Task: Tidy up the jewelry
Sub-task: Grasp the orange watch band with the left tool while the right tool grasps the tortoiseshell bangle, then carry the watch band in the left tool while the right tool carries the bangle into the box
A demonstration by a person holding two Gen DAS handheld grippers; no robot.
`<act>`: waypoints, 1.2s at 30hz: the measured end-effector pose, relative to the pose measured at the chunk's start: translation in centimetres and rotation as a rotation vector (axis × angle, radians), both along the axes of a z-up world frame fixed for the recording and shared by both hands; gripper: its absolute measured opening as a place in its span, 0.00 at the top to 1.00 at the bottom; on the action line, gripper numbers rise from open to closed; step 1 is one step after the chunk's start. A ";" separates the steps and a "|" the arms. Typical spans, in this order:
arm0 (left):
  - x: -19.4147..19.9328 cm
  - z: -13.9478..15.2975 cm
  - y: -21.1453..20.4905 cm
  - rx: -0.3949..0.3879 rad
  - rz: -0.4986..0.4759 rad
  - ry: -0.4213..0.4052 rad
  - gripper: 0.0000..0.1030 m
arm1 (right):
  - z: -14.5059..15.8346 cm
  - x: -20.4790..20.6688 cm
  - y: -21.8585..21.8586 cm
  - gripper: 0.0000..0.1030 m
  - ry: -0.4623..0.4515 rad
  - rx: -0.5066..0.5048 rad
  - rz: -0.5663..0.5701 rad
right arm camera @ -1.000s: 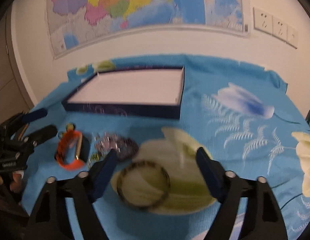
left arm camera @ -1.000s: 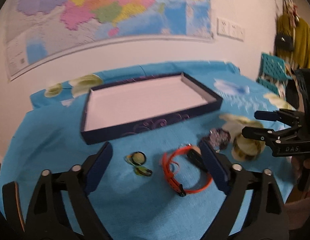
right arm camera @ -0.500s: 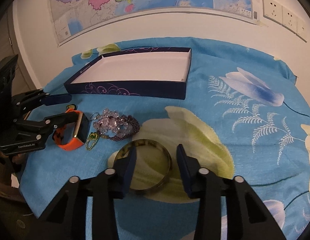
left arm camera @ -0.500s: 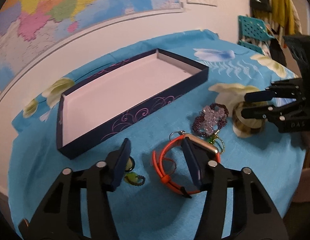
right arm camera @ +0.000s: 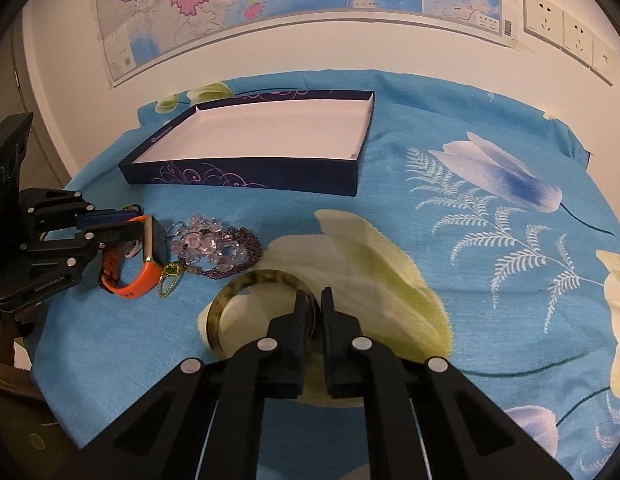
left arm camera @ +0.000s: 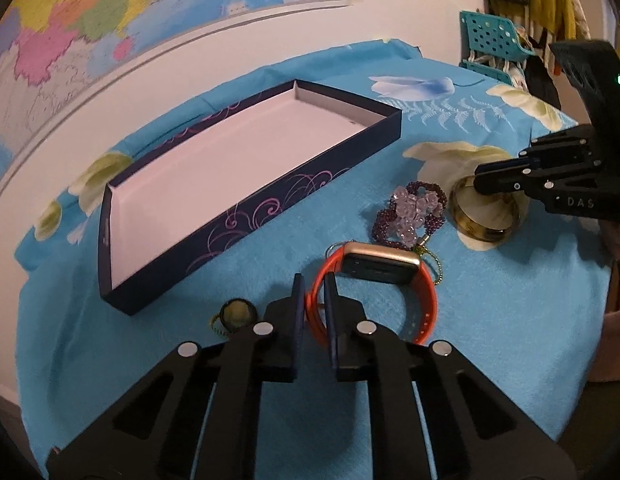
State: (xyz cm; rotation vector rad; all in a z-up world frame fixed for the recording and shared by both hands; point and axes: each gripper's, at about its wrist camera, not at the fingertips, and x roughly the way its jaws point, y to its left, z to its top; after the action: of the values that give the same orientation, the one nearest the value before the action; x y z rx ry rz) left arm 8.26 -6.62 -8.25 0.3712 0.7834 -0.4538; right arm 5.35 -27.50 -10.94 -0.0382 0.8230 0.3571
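My left gripper (left arm camera: 313,294) is shut on the strap of an orange watch (left arm camera: 420,300), which lies on the blue cloth; it also shows in the right wrist view (right arm camera: 138,276). My right gripper (right arm camera: 315,300) is shut on the near rim of a mottled bangle (right arm camera: 234,292), seen in the left wrist view (left arm camera: 486,224) too. A purple bead bracelet (left arm camera: 410,208) (right arm camera: 218,246) lies between them. An empty dark blue box (left arm camera: 238,160) (right arm camera: 250,176) stands behind.
A small green pendant (left arm camera: 235,314) lies left of my left gripper, near the box corner. A green charm on a gold chain (right arm camera: 170,276) lies by the watch. The table edge (left arm camera: 606,280) is to the right; a wall with a map is behind.
Both grippers have closed from wide open: the left onto the orange watch strap, the right onto the bangle's rim. Both have moved in closer to their objects.
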 end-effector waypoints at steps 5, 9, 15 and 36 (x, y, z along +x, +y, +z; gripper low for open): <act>-0.6 0.0 0.0 -0.011 -0.029 0.019 0.79 | 0.0 0.2 0.1 0.93 0.007 0.003 0.008; -0.3 -0.3 -0.3 0.009 -0.045 0.019 0.76 | 0.0 0.3 0.6 0.90 0.006 -0.023 0.022; 0.1 -0.2 -0.4 0.009 -0.038 0.016 0.91 | 0.1 0.3 0.4 0.94 -0.001 -0.015 0.024; 6.5 6.3 6.9 -0.301 0.222 -0.007 0.90 | 7.3 7.9 1.5 0.94 -0.180 0.075 0.057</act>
State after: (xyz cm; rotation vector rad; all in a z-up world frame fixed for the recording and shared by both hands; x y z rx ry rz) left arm 14.75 0.28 -1.94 0.0046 0.7274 -0.3542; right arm 13.21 -26.00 -3.65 -0.0238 0.6306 0.4314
